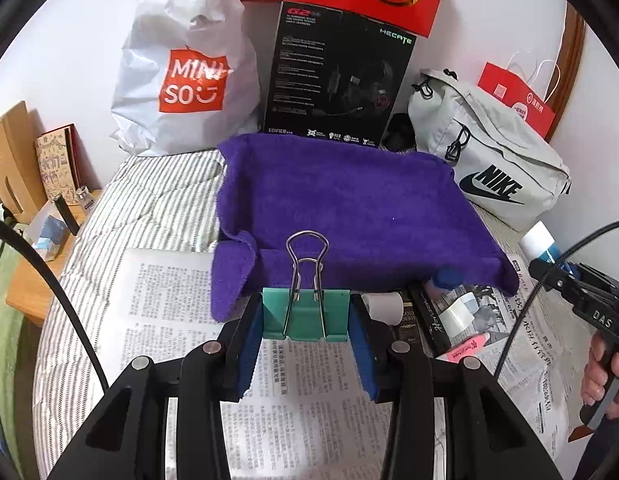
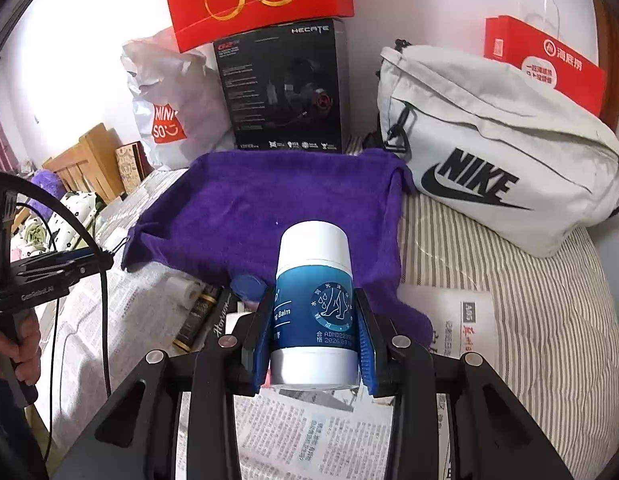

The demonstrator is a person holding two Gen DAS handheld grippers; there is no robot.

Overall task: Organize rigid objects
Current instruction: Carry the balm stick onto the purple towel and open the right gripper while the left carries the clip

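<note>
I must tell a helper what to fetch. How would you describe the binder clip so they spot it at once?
Find the purple towel on the striped bed. At its near edge, over newspaper, the left gripper is shut on a green binder clip. It is the only green item, with silver wire handles standing upright.

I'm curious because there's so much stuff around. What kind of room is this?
Probably a bedroom: everything sits on a striped mattress, with a wooden headboard at its end, and a Nike bag and Miniso shopping bag piled against the wall.

Towel (image 1: 349,208) is spread on the bed, backed by the headset box (image 1: 337,76), flanked left by the shopping bag (image 1: 189,68), right by the sling bag (image 1: 489,160).
</note>
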